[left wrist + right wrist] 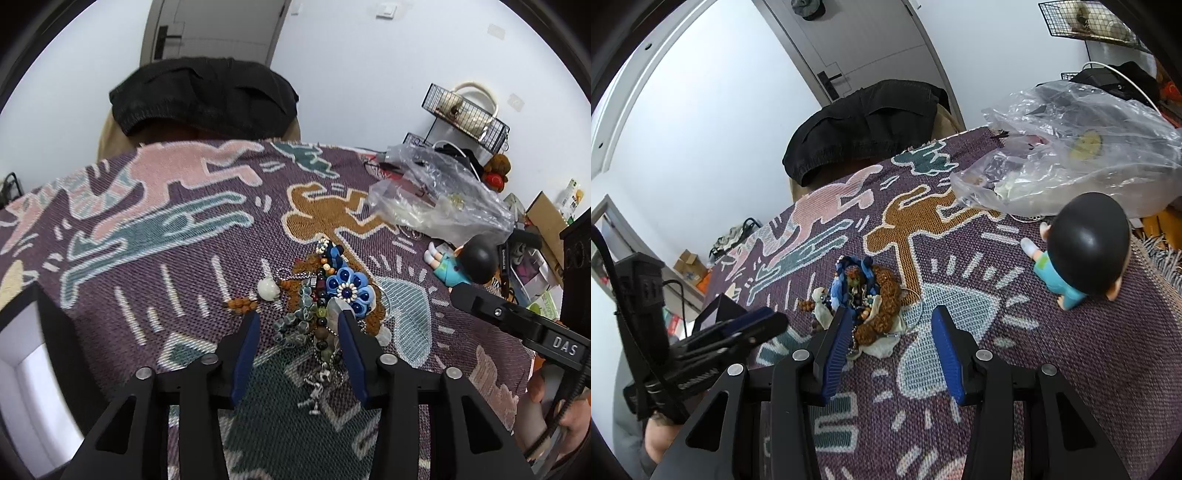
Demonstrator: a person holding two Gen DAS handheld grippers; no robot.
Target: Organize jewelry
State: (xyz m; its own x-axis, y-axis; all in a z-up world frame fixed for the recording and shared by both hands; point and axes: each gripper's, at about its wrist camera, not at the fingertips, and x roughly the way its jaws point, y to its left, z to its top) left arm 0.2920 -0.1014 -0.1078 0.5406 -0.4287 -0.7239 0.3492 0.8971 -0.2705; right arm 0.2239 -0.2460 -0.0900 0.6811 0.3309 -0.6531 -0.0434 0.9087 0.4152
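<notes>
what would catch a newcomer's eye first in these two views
A tangled heap of jewelry, with a blue flower brooch on top, lies mid-cloth just ahead of both grippers. The patterned purple cloth itself is loud, and a dark-haired figurine lies to the right near a crumpled clear plastic bag.

The left claw (301, 325) tilts down over the jewelry pile (325, 295), jaws partly apart and straddling it without pressing. The right claw (890, 325) angles down just right of that pile, jaws likewise parted, empty.
</notes>
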